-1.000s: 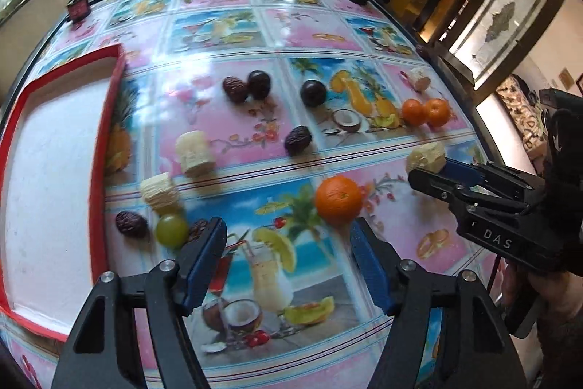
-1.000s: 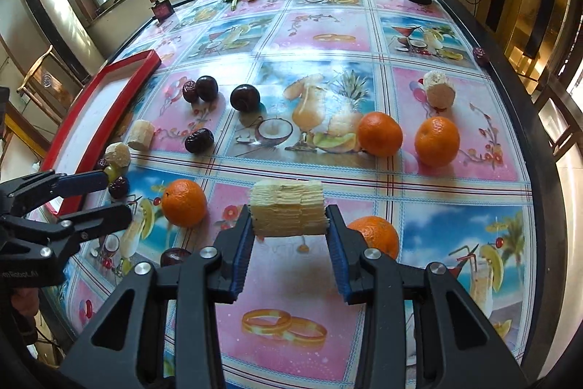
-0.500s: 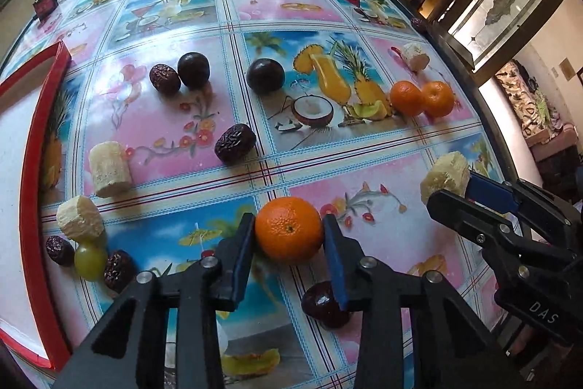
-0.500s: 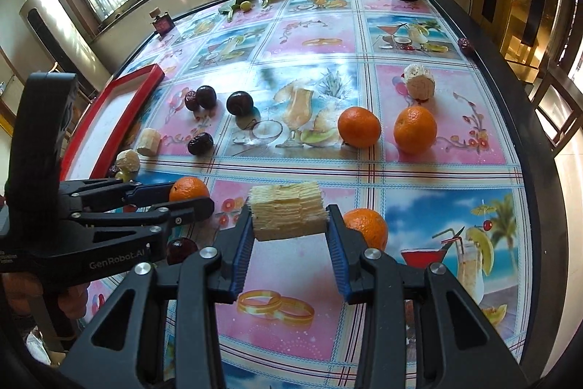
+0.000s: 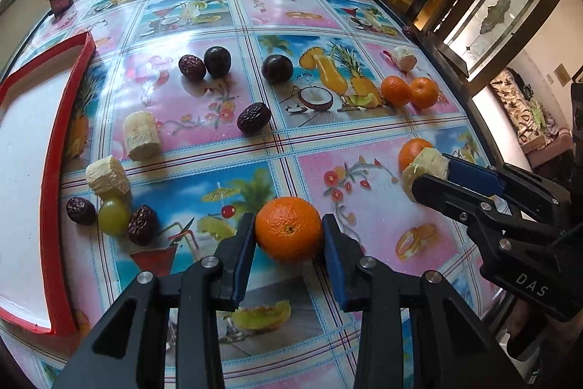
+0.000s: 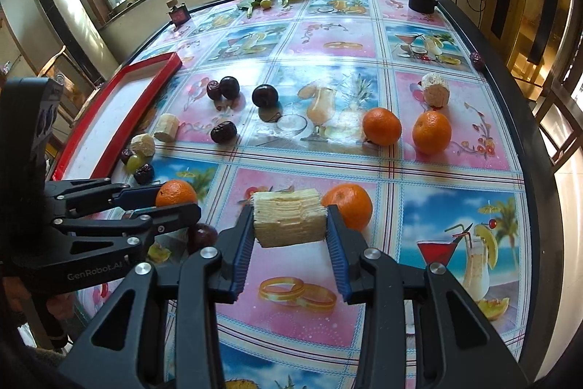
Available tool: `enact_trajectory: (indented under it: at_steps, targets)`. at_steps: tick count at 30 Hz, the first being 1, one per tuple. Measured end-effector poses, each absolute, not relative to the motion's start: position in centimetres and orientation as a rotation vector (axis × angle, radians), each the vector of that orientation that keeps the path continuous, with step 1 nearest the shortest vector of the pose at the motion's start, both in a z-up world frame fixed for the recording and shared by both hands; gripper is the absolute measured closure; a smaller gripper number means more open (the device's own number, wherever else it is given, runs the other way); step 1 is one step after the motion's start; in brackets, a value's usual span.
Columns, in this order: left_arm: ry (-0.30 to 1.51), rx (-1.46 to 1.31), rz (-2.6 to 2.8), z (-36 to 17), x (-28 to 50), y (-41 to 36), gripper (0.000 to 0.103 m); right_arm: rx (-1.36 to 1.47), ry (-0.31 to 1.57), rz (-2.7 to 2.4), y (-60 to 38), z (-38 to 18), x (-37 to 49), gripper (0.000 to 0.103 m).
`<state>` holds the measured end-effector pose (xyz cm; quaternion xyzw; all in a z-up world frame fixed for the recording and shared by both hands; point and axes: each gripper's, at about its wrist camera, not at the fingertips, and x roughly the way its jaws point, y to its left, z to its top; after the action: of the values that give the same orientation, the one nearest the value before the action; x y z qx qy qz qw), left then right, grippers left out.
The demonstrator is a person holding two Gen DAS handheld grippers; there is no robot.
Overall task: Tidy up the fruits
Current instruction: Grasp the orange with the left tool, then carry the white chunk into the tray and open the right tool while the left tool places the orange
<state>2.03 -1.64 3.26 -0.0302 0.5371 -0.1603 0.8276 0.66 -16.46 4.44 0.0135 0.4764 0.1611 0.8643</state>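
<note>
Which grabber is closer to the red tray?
Left. The left gripper, shut on an orange, sits just beside the red tray; the right gripper, holding a pale fruit chunk, is farther out toward the table's middle.

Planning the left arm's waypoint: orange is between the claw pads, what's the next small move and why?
Probably lift the left claw slightly, then head for the red tray. Its pads already press both sides of the orange, which looks barely off the table, and the tray holds no fruit yet.
</note>
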Motion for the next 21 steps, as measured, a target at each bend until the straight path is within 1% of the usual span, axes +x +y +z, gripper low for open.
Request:
enact_trajectory:
  at_steps: [5,10,16,21]
  targets:
    - [1.109,-0.087,-0.334,4.7,0.5,0.3,0.067,0.018,1.006,0.381,-14.1,5.2,-0.2,0.063]
    - [1.078,-0.111,-0.313,5.9,0.0,2.9,0.067,-0.018,1.001,0.459,-9.2,6.3,0.2,0.063]
    - [1.033,-0.148,-0.22,7.2,1.1,9.5,0.067,-0.029,0.99,0.549,-1.7,7.4,2.8,0.063]
    - [1.029,-0.136,-0.108,7.1,4.5,16.1,0.067,-0.024,0.973,0.598,4.8,7.6,7.0,0.063]
